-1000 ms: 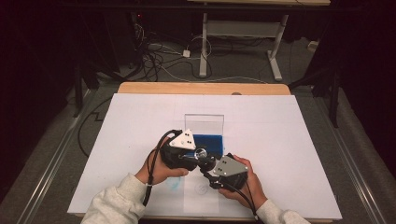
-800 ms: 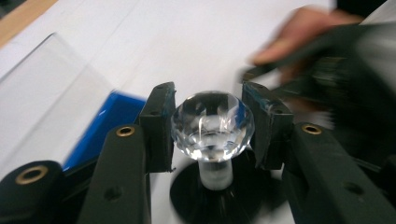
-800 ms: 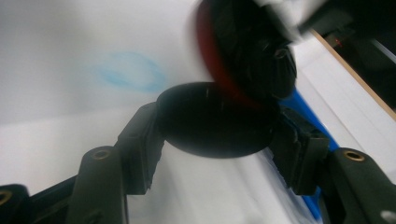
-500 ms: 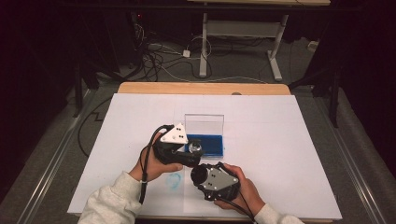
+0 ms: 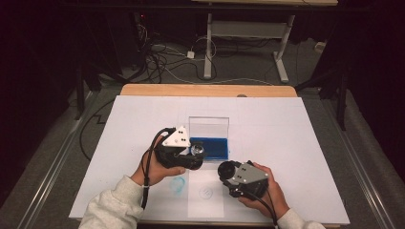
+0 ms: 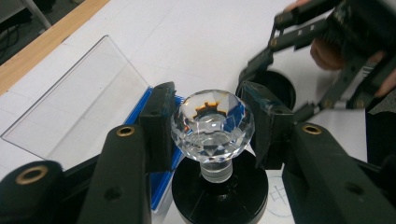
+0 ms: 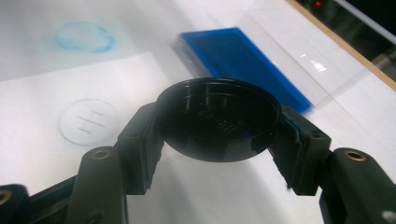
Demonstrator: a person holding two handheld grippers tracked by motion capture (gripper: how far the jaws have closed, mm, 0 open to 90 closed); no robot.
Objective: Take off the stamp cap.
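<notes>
Your right gripper (image 5: 228, 170) has pulled the black cap (image 7: 218, 119) off the stamp (image 6: 212, 128) and drawn it away rightward.

A clear faceted stamp knob (image 6: 212, 123), glassy and glossy, sits on a smooth black plastic base (image 6: 219, 189). A glossy black plastic cap (image 7: 217, 119) looks smooth. The ink pad (image 5: 210, 148) has a matt blue surface and a clear plastic lid (image 5: 208, 127). Matt white paper (image 5: 286, 129) covers the wooden table (image 5: 205, 90).

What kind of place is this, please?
Probably a lab or workshop set up for recording: a table under white sheets, loose cables on the floor, a bare desk frame behind, and dark surroundings.
</notes>
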